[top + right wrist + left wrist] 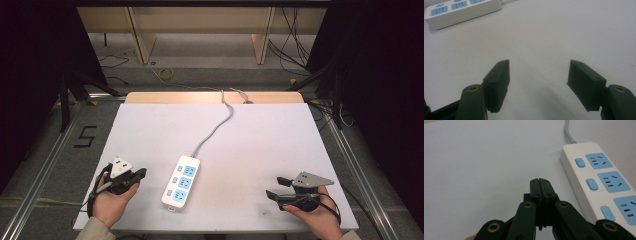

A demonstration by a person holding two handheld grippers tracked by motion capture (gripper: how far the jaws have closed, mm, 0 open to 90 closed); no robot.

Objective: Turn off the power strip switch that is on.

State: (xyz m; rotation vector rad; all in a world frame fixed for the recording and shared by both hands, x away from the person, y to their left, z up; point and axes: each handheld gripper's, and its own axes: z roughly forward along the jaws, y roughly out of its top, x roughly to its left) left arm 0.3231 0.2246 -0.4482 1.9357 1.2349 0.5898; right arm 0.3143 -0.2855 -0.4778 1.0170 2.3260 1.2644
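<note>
**Power strip lies between two grippers, cable running off the far edge**

The white tabletop (250,135) carries everything; its far edge at twelve o'clock shows a strip of bare wood, and its near edge is cut off by the bottom of the high view. The white power strip (181,181) lies a little to the seven o'clock side of the tabletop's middle, flat, with blue sockets and blue switches facing up. In the left gripper view its nearest socket is cut by the picture's edge; in the right gripper view its far end is cut off at the top. Its grey cable (216,126) runs toward twelve o'clock and drops over the far edge, where its end is hard to make out.

The left gripper (140,174) sits at about eight o'clock, just beside the strip but apart from it, jaws closed together with nothing between them. The right gripper (276,187) rests at about four o'clock, well apart from the strip, jaws spread wide over bare tabletop.
</note>
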